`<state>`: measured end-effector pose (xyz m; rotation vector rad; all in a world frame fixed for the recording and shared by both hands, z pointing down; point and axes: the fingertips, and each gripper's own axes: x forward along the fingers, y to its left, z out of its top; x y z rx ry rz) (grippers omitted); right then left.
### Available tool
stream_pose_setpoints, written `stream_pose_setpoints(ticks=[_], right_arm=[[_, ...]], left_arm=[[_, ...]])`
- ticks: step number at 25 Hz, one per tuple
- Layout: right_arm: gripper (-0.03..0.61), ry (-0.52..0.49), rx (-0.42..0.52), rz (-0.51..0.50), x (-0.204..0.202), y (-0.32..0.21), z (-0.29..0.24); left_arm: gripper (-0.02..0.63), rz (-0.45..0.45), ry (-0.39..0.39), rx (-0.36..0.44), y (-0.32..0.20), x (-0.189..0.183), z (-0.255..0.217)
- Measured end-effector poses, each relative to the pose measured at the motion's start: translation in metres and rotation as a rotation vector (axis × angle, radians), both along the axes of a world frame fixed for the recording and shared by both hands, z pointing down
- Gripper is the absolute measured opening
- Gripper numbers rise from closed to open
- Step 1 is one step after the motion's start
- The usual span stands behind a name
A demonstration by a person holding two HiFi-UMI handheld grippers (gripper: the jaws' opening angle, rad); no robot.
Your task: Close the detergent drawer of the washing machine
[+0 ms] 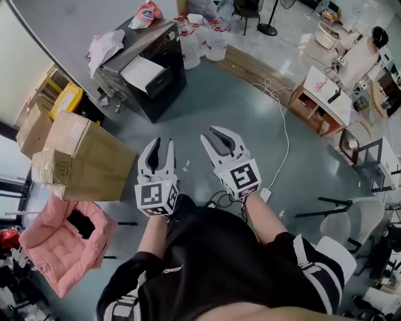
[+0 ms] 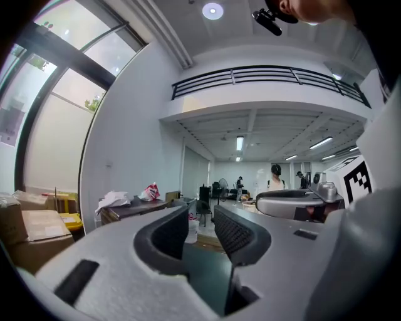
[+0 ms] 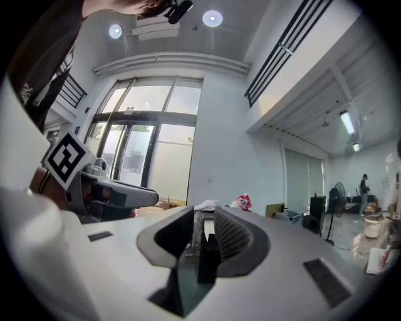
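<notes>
Right below me, the person in a black top holds both tools out level at waist height, side by side and just apart. The left tongs (image 1: pixel 164 143) stand partly open, the two ribbed pads (image 2: pixel 233 233) facing each other across a clear gap with only the room showing through it. The right tongs (image 1: pixel 210 133) are open by a narrower slot and have hold of nothing either. Both point away from the person over bare grey floor (image 1: pixel 213 106), where a white cable (image 1: pixel 285 135) trails off to the right. To the left of the left tongs sit a pink cushion (image 1: pixel 62 241) and, a little further out, a stack of cardboard boxes (image 1: pixel 81 157) with a yellow bin (image 1: pixel 67 99) behind them. Ahead and slightly left of both tongs, well apart from them, stands a dark cabinet (image 1: pixel 156 81) with a white cloth (image 1: pixel 105 45) and a red-and-white bag (image 1: pixel 147 12) on top. The left gripper view shows the same cabinet (image 2: pixel 135 208) off to the left of its jaws. Whether that cabinet is the washing machine I cannot tell, and I cannot pick out a detergent drawer in any view. Beyond it are white tubs (image 1: pixel 203 44), and far right a small tabletop (image 1: pixel 326 94).
</notes>
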<state>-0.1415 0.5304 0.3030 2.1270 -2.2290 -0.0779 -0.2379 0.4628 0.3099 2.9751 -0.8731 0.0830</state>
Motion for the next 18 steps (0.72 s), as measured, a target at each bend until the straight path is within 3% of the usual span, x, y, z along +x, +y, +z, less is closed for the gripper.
stream_pose_setpoints(ticks=[10,18], right_arm=[[0.158,0.003,-0.045,-0.039,0.030,-0.035,0.020],[0.161,0.026,-0.064,-0.050,0.074,-0.087,0.025]], left_arm=[[0.146,-0.046,-0.038,-0.019,-0.043,0.021,0.016],[0.152,-0.036,-0.059,-0.021,-0.098,0.066,0.025]])
